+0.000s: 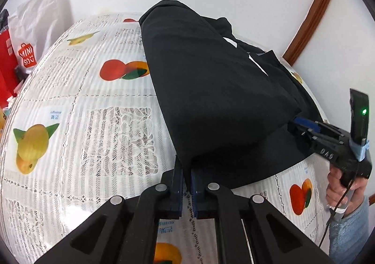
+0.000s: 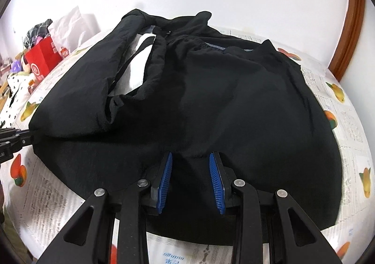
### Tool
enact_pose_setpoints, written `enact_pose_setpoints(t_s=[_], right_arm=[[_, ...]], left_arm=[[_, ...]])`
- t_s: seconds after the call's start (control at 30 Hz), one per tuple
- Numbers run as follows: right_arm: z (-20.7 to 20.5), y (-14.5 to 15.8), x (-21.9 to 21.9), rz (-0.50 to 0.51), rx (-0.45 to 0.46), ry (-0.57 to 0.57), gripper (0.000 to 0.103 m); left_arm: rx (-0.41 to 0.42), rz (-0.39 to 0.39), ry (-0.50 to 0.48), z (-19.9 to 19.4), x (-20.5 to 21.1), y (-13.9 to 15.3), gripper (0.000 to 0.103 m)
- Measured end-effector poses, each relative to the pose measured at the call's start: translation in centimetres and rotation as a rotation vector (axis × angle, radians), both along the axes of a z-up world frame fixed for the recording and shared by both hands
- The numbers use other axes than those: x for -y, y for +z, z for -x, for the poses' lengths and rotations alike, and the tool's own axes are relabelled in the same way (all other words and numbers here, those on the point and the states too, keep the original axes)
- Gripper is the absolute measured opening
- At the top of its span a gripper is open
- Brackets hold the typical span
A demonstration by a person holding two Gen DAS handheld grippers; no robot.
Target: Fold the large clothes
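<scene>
A large black garment (image 1: 211,90) lies on a table with a fruit-print lace cloth (image 1: 82,104), its left side folded over itself. My left gripper (image 1: 186,170) is shut on the garment's near left corner and holds that fold raised. In the right wrist view the garment (image 2: 211,104) spreads across the table, with white lining showing near the collar. My right gripper (image 2: 190,158) is open, its blue pads (image 2: 164,181) resting over the near hem. The right gripper also shows in the left wrist view (image 1: 302,125), at the garment's edge.
A red box (image 2: 42,59) and a white Miniso bag (image 1: 35,29) stand at the table's far left with small clutter. A white wall runs behind the table. A wooden door frame (image 1: 311,13) stands at the right.
</scene>
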State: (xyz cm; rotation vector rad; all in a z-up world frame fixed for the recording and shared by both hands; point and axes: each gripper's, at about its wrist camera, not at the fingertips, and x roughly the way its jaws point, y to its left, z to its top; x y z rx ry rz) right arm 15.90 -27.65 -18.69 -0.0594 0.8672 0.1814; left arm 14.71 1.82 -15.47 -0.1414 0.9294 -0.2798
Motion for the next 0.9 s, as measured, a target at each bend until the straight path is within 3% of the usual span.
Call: enact_pose_setpoints(t_s=[0.07, 0.13, 0.2, 0.27, 0.3, 0.33, 0.47, 0.57, 0.63, 0.77, 0.83, 0.9], right_arm=[[0.3, 1.1, 0.6, -0.014, 0.010, -0.009, 0.036], [0.9, 2.5, 1.2, -0.052, 0.028, -0.009, 0.048], [0.9, 3.7, 1.3, -0.101, 0.040, 0.010, 0.067], [0.9, 4.6, 0.7, -0.138, 0.050, 0.038, 0.075], [1.0, 4.9, 0.6, -0.157, 0.055, 0.051, 0.075], [0.7, 5.2, 0.0, -0.176, 0.057, 0.067, 0.075], [-0.5, 4.8, -1.6, -0.219, 0.032, 0.094, 0.076], [-2.1, 3.9, -2.6, -0.221, 0.009, 0.112, 0.076], [-3.0, 3.4, -3.1, -0.228, -0.011, 0.124, 0.076], [-4.6, 2.4, -3.7, -0.280, -0.041, 0.132, 0.074], [-5.3, 2.0, -4.1, -0.294, -0.050, 0.131, 0.060], [-5.6, 1.8, -4.7, -0.295, -0.056, 0.144, 0.041]], left_arm=[[0.001, 0.003, -0.005, 0.2, 0.1, -0.1, 0.008], [0.005, 0.022, -0.011, 0.3, -0.2, -0.2, 0.009], [0.000, 0.045, -0.018, 0.5, -0.2, 0.0, 0.011], [0.002, 0.054, -0.024, 0.6, -0.7, -0.1, 0.024], [0.006, 0.055, -0.028, 0.6, -0.5, -0.1, 0.037], [0.017, 0.067, -0.041, 0.7, -0.4, -0.1, 0.048], [0.018, 0.093, -0.085, 0.4, 0.3, -0.2, 0.056], [0.042, 0.061, -0.106, -0.2, 1.7, -0.2, 0.063], [0.039, 0.047, -0.116, -0.8, 2.7, -0.3, 0.073], [0.059, -0.021, -0.108, -1.7, 4.6, -0.5, 0.077], [0.067, -0.067, -0.109, -1.8, 5.3, -0.6, 0.080], [0.074, -0.112, -0.108, -1.7, 5.9, -0.7, 0.080]])
